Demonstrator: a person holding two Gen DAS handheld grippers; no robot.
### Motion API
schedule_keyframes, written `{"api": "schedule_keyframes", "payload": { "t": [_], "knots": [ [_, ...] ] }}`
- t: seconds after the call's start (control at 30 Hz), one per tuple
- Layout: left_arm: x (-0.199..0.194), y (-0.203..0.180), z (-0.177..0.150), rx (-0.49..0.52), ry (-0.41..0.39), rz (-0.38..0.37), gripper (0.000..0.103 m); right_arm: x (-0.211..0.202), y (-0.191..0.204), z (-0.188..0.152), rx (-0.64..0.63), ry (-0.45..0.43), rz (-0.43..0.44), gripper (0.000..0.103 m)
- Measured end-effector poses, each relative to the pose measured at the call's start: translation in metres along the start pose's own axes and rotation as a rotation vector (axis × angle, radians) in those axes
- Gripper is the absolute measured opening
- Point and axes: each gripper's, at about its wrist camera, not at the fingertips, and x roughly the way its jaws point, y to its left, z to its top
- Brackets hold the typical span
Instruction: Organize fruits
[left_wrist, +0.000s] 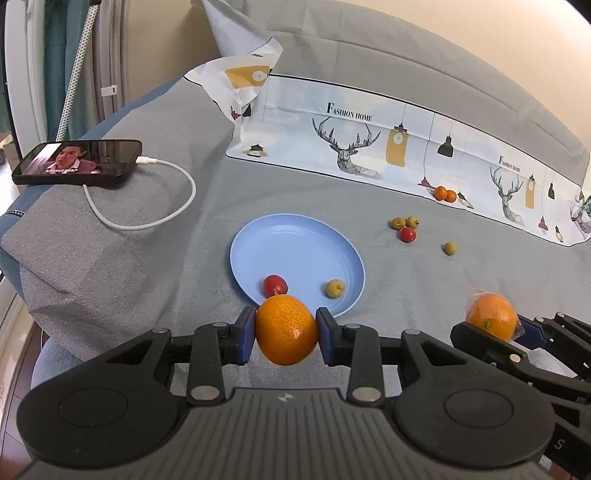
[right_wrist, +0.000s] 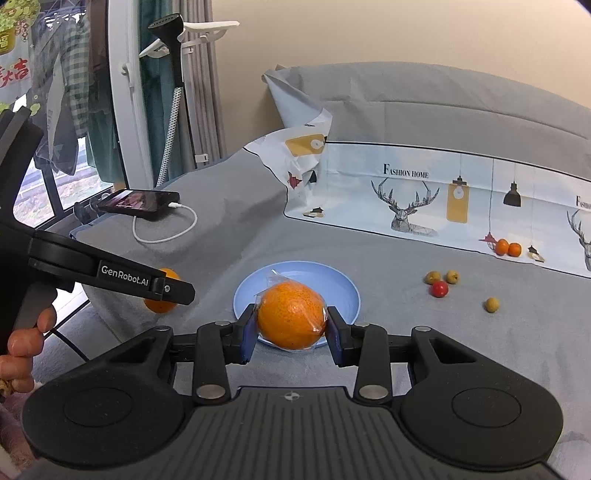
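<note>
Both claws are closed on fruit above the grey bed cover. The left gripper (left_wrist: 286, 334) clamps a bare orange (left_wrist: 286, 330) between its blue pads, held just over the near rim of the light blue plate (left_wrist: 295, 243). The right gripper (right_wrist: 291, 330) pinches a plastic-wrapped orange (right_wrist: 291, 317) the same way, in front of that plate's near edge.

On the plate lie a red cherry tomato (left_wrist: 275, 285) and a small yellowish-green fruit (left_wrist: 335, 288), both toward its near side. To the right of the plate, on the cover, sit two more greenish fruits (left_wrist: 404, 222) touching, a red one (left_wrist: 407, 234) just beside them, and a lone one (left_wrist: 449, 248) farther right. Two small oranges (left_wrist: 445, 194) rest at the edge of the printed cloth (left_wrist: 351, 129) along the far side. A charging phone (left_wrist: 77, 162) lies at the left edge of the bed.
</note>
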Motion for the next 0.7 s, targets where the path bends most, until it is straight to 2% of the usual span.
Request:
{"api": "schedule_keyframes", "payload": {
  "t": [0.7],
  "knots": [
    [0.023,0.012,0.002,-0.034,0.037,0.004,0.039,0.023,0.001,-0.001,0.016,0.059,-0.009,0.040]
  ]
}}
